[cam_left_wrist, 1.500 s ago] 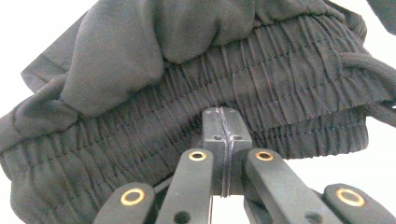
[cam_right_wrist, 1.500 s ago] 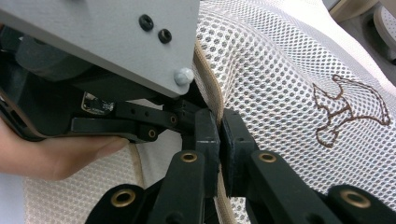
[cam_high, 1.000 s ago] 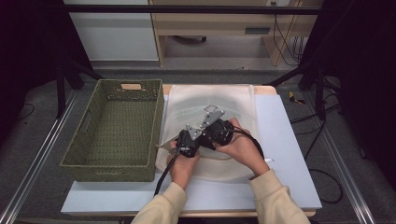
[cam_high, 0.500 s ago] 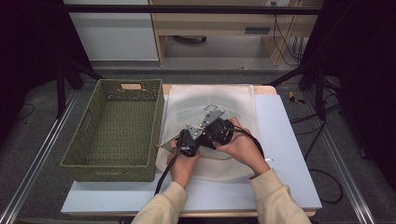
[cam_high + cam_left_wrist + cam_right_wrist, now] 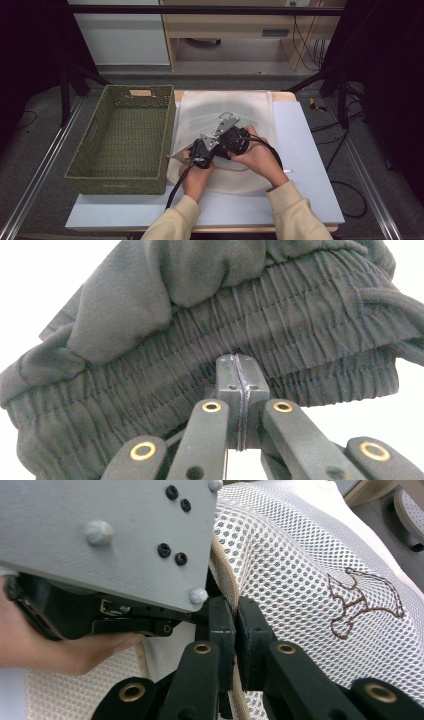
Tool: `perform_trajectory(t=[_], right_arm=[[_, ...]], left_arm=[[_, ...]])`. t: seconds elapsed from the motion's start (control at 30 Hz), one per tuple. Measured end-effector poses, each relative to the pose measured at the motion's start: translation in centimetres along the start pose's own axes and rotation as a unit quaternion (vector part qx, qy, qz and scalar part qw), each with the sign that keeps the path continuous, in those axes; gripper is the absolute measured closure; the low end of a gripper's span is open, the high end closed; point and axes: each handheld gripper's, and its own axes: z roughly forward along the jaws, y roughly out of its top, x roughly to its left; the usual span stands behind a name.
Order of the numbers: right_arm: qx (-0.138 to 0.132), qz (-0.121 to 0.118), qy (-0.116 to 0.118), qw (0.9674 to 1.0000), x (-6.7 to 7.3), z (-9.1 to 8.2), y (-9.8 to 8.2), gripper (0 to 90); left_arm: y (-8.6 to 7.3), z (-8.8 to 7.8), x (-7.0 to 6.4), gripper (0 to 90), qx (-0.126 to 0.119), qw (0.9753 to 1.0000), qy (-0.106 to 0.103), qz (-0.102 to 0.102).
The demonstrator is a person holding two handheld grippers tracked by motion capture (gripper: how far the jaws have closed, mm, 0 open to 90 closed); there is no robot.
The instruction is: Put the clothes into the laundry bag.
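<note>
Person's at the near edge of the table (image 5: 310, 165), cream sleeves coming in from the bottom, both hands close together over a white mesh bag (image 5: 250, 107) that lies flat mid-table. The bag's opening w/ its tan trim faces the person.

Left gripper (image 5: 199, 152): in the left gripper view (image 5: 239, 390) the jaws are pressed tight together, no gap betw. them. Right behind the tips sits a bundle of dark grey clothing (image 5: 215, 325) w/ a gathered elastic band and a cord at the right edge. Whether any cloth is actually pinched betw. the jaws, can't tell; the tips sit right against the band.

Right gripper (image 5: 235, 140): in the right gripper view (image 5: 235, 630) the jaws are nearly together and clamp the bag's tan edge strip (image 5: 222, 565), which runs down betw. them. The mesh spreads off to the right, w/ a small brown stitched logo (image 5: 365, 602) on it. The grey plate (image 5: 100, 535) of the other gripper is v. close, upper left, and a hand (image 5: 60, 650) is under it.

From the high view the two grippers are just beside each other, almost touching, at the bag's near part.

Left of the bag, a green woven basket (image 5: 90, 150) sits along the table's left side, just beside the bag's edge.
</note>
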Motion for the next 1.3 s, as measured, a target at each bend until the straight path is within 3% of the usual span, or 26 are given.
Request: perform_trajectory(t=[0.27,0.57,0.83,1.13,1.3], right_arm=[[-0.001,0.000,0.000,1.0000,-0.1,0.1,0.1,87.0],[-0.003,0.000,0.001,1.0000,-0.1,0.0,0.1,86.9],[-0.005,0.003,0.003,1.0000,-0.2,-0.1,0.1,87.0],[-0.003,0.005,0.005,1.0000,-0.2,0.0,0.0,86.9],[-0.001,0.002,0.005,1.0000,-0.2,-0.1,0.0,86.9]], left_arm=[[-0.3,-0.7,-0.5,90.0,-0.008,0.9999,-0.012,0.001],[-0.5,-1.3,-2.1,90.0,-0.040,0.9990,-0.016,0.013],[-0.6,-1.2,-2.4,90.0,-0.039,0.9988,-0.014,0.025],[-0.5,-1.2,-2.3,90.0,-0.043,0.9987,-0.013,0.025],[-0.5,-0.9,-2.2,90.0,-0.049,0.9988,-0.005,0.009]])
